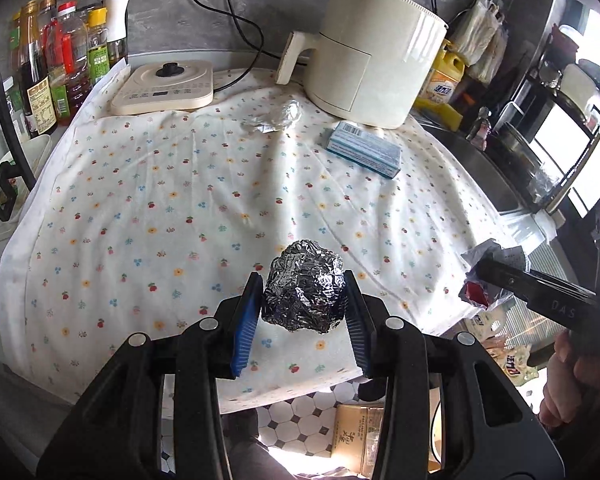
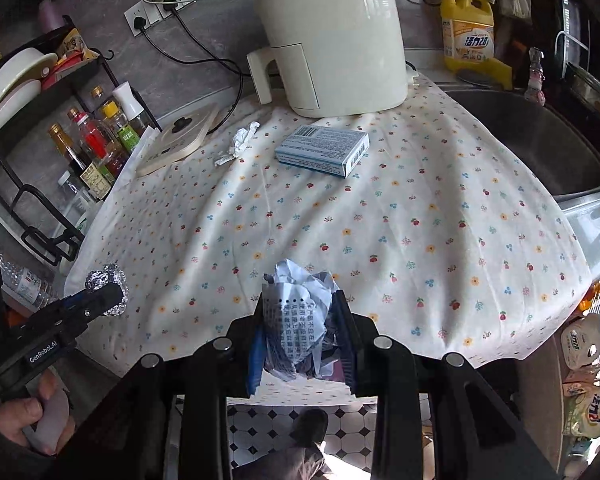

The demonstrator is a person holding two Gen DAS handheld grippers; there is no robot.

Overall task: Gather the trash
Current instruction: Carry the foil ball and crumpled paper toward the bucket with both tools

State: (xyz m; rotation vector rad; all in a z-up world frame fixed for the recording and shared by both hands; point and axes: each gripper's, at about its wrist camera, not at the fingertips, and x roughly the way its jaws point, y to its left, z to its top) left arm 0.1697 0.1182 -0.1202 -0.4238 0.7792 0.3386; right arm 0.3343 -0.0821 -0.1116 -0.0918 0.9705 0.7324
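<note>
My left gripper (image 1: 302, 298) is shut on a crumpled foil ball (image 1: 305, 286) and holds it above the near edge of the flowered cloth (image 1: 180, 200). It also shows in the right wrist view (image 2: 108, 284). My right gripper (image 2: 300, 328) is shut on a wad of crumpled printed paper (image 2: 296, 316), seen at the right in the left wrist view (image 1: 488, 276). A blue-white carton box (image 1: 364, 148) (image 2: 324, 150) lies on the cloth near the air fryer. A small crumpled scrap (image 1: 278, 118) (image 2: 238, 142) lies left of it.
A cream air fryer (image 1: 372, 56) and a flat induction hob (image 1: 164, 86) stand at the back. Sauce bottles (image 1: 60, 64) and a dish rack (image 2: 32, 92) stand on the left. A sink (image 2: 540, 140) and a yellow detergent bottle (image 2: 468, 28) are on the right.
</note>
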